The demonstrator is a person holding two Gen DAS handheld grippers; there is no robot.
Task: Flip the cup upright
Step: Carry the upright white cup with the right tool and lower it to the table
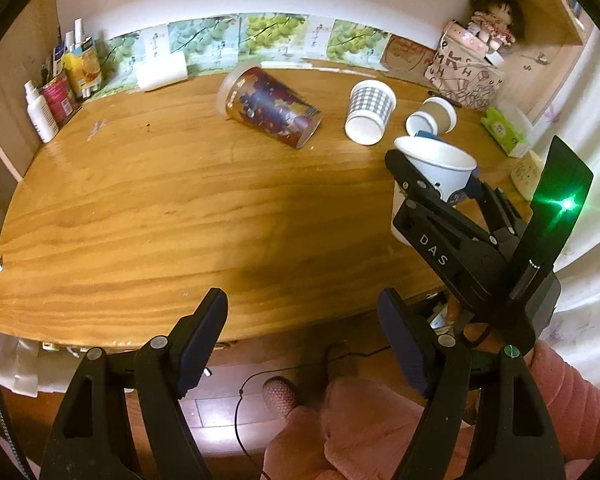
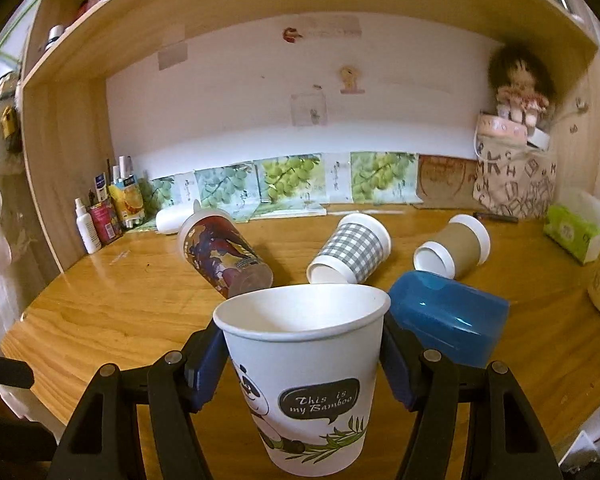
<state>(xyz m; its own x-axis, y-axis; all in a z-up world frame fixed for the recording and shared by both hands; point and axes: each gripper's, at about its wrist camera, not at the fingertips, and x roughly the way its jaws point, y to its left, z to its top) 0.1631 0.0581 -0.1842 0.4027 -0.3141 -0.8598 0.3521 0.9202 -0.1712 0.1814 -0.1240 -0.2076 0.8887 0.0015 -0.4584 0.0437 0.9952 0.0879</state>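
The right tongs (image 2: pixel 302 364) pinch the panda cup (image 2: pixel 306 376) mouth-up for setting down on the counter (image 2: pixel 112 312), while the left tongs (image 1: pixel 302 344) wait spread.

White panda-print paper cup (image 2: pixel 306 376) upright in the right hand-held gripper (image 2: pixel 304 364).
Beyond the cup on the wooden table (image 2: pixel 100 308): a blue plastic box (image 2: pixel 448 312) right, a grey checked cup (image 2: pixel 350 250) on its side behind.

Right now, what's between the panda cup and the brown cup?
The blue box lies between the panda cup, held by the right gripper, and the brown cup; right wrist view shows it.
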